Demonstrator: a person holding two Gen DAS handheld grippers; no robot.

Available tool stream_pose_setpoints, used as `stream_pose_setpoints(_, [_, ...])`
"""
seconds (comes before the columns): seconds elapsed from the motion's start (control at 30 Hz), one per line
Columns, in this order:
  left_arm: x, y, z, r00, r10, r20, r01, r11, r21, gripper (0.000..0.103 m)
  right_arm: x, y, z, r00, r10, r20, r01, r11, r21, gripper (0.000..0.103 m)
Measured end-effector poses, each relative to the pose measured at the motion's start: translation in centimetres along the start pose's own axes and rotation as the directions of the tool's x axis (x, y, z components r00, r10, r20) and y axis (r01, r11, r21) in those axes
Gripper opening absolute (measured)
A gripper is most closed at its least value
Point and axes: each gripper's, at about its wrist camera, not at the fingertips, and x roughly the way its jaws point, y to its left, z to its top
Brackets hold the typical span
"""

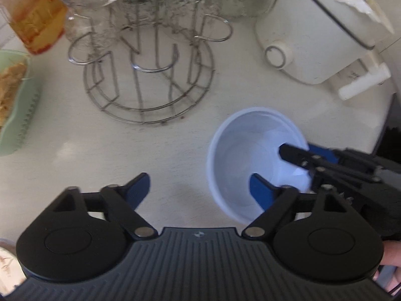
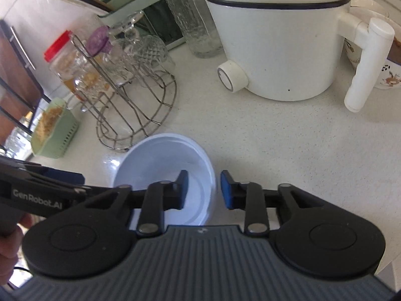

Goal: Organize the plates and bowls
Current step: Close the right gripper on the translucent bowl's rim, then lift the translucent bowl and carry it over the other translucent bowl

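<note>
Showed the white bowl (image 1: 245,150) upright on the counter (image 1: 175,145), at five o'clock from the wire rack (image 1: 147,75) in the left wrist view. Kept the left gripper (image 1: 200,192) spread wide, one finger over the bowl. Set the right gripper (image 2: 205,190) narrowly parted astride the bowl's near rim, without pinching it.

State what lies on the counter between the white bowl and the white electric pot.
Nothing: only bare countertop separates the white bowl from the white electric pot. The right wrist view shows this stretch most clearly.

Bright daylight, motion blur, fisheye warping
</note>
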Motion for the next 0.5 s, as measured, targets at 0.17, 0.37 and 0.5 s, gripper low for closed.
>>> stream_pose_setpoints(0.17, [0.6, 0.0, -0.1, 0.997, -0.073, 0.002, 0.073, 0.996, -0.059, 0.056, 0.6, -0.4, 0.0, 1.000, 0.022, -0.017, -0.022, 1.000, 0.003, 0.011])
stream_pose_setpoints(0.37, [0.4, -0.4, 0.0, 0.997, -0.083, 0.006, 0.083, 0.994, -0.069, 0.053, 0.7, 0.0, 0.2, 0.999, 0.038, -0.024, -0.038, 0.999, 0.008, 0.011])
stream_pose_setpoints(0.5, [-0.5, 0.2, -0.2, 0.996, -0.089, 0.020, 0.091, 0.990, -0.110, 0.053, 0.4, 0.1, 0.2, 0.998, 0.055, -0.018, -0.054, 0.998, 0.017, 0.011])
